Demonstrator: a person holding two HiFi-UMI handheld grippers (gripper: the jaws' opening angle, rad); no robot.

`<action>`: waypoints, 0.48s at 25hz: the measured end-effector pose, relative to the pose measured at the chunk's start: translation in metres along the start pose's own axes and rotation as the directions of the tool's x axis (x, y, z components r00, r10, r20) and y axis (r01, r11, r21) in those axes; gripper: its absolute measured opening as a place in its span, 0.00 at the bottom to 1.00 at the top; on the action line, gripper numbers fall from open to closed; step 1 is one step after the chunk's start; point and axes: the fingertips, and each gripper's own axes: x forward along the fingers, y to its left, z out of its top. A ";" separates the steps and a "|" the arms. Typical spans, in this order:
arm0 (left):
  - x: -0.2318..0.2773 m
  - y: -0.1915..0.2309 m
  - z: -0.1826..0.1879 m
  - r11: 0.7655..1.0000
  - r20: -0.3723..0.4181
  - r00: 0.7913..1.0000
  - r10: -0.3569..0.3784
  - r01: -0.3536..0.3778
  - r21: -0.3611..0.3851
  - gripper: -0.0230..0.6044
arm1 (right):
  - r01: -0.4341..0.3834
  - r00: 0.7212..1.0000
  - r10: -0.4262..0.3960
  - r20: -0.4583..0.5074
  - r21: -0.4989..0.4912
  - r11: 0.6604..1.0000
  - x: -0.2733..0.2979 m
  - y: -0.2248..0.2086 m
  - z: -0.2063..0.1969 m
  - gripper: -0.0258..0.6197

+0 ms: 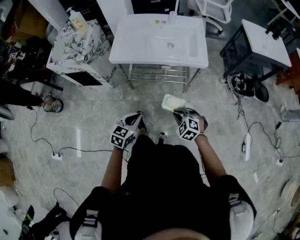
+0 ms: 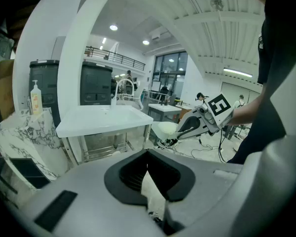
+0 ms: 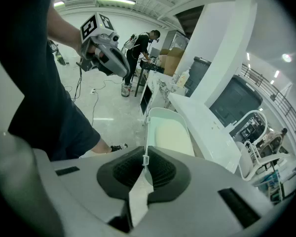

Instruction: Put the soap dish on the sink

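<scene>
A pale soap dish (image 1: 172, 103) hangs over the floor in front of the white sink (image 1: 160, 39). My right gripper (image 1: 182, 115) is shut on the dish's near rim. In the right gripper view the dish (image 3: 170, 135) sticks out past the jaws of my right gripper (image 3: 146, 159), beside the sink's edge (image 3: 202, 127). My left gripper (image 1: 138, 119) sits to the left at about the same height, its jaws together and nothing in them. The left gripper view shows the sink (image 2: 103, 118) ahead and the dish (image 2: 166, 129) in the right gripper (image 2: 207, 117).
A marble-patterned cabinet (image 1: 80, 46) with a soap bottle (image 1: 77, 20) stands left of the sink. Behind the sink is a white chair (image 1: 210, 4); a second basin on a dark stand (image 1: 265, 41) is at the right. Cables and a power strip (image 1: 56, 156) lie on the floor.
</scene>
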 end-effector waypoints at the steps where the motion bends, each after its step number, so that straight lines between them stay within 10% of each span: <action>1: -0.003 -0.003 0.000 1.000 -0.004 1.000 -0.001 0.001 0.000 0.04 | -0.001 1.000 0.001 0.001 0.001 1.000 -0.001 0.003 -0.001 0.06; 12: -0.018 -0.005 0.007 1.000 -0.001 1.000 0.014 -0.014 0.007 0.04 | -0.008 0.999 0.008 0.037 -0.006 1.000 -0.007 0.008 0.018 0.06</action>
